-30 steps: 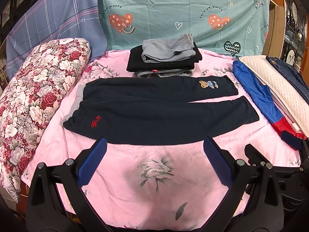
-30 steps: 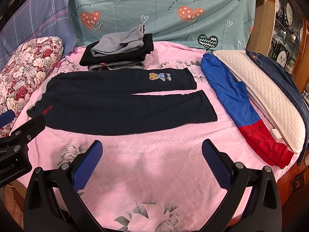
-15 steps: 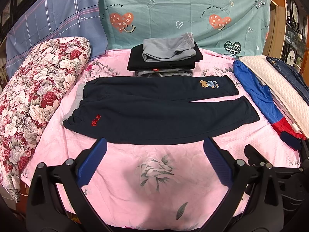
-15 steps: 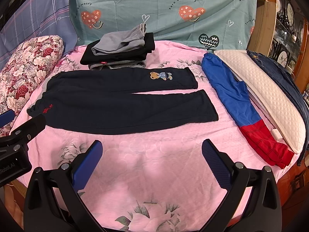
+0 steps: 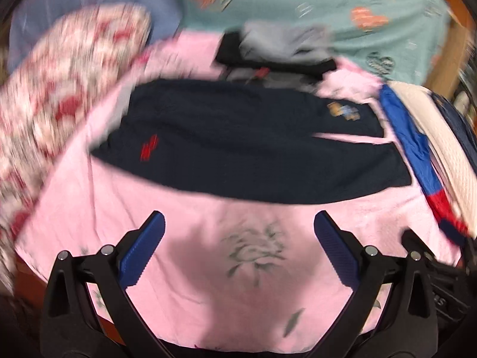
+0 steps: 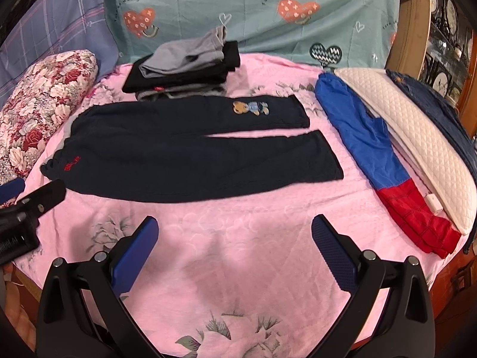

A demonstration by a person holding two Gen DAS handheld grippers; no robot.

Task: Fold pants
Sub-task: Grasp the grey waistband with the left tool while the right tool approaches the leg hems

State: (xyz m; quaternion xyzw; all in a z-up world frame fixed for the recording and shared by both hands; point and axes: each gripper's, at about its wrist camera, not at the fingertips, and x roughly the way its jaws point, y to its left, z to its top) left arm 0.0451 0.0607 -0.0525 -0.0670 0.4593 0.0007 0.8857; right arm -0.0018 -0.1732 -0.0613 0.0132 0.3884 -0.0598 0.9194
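Dark navy pants (image 6: 190, 149) lie flat on the pink bedspread (image 6: 238, 232), waistband to the left, legs pointing right, a bear patch on the far leg. They also show, blurred, in the left wrist view (image 5: 238, 146). My left gripper (image 5: 238, 232) is open and empty over the bedspread, short of the pants' near edge. My right gripper (image 6: 235, 229) is open and empty, also short of the near edge. The left gripper's body shows at the left edge of the right wrist view (image 6: 29, 205).
A stack of folded grey and black clothes (image 6: 184, 65) sits behind the pants. A floral pillow (image 6: 38, 107) lies at left. Blue-and-red pants (image 6: 381, 161), a white quilted pad (image 6: 417, 137) and dark jeans (image 6: 441, 113) lie at right. The bed edge is close below the grippers.
The left wrist view is now motion-blurred and tilted; the left gripper has swung, with the pants closer in its view. The right gripper has barely moved. Both stay open.
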